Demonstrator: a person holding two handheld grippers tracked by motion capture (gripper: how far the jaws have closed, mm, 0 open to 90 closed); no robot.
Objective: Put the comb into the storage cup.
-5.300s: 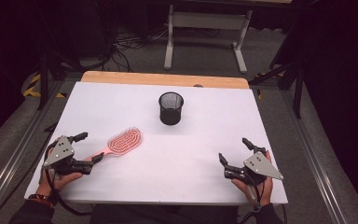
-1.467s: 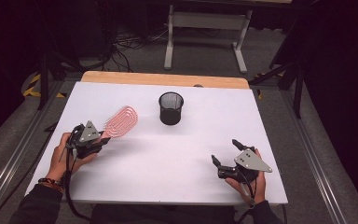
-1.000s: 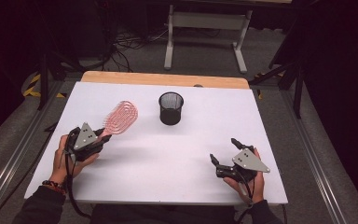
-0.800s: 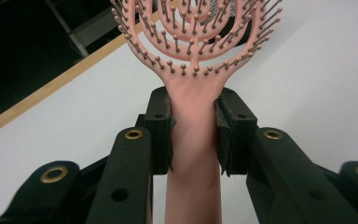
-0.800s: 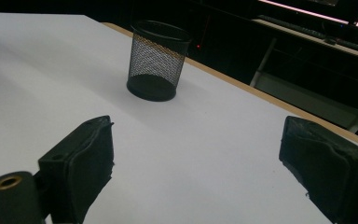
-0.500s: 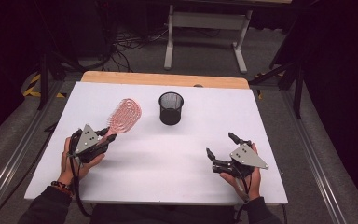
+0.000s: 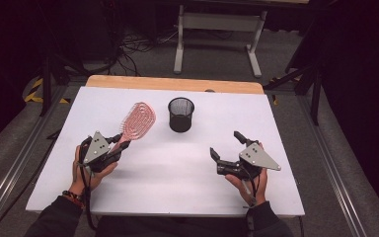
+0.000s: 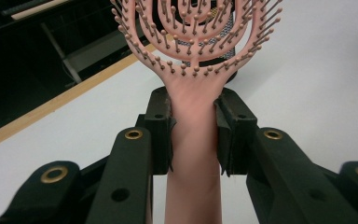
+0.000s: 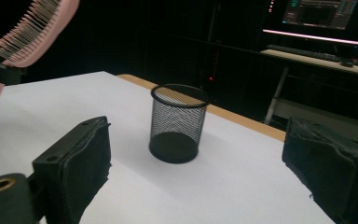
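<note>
White rectangular tabletop with a light wooden strip along its 12 o'clock edge. Grey carpeted floor. Grey metal desk frame beyond, at 12 o'clock; black cables at 11. Surroundings dark; lit monitor at 1 o'clock in the right gripper view.

Brush: head cut off by the top edge in the left gripper view, handle end cut off at the bottom; in the right gripper view only part of the head, at the top-left corner.
Cup: mostly hidden behind the brush head in the left gripper view.
Right gripper: jaw bases cut off below.
</note>
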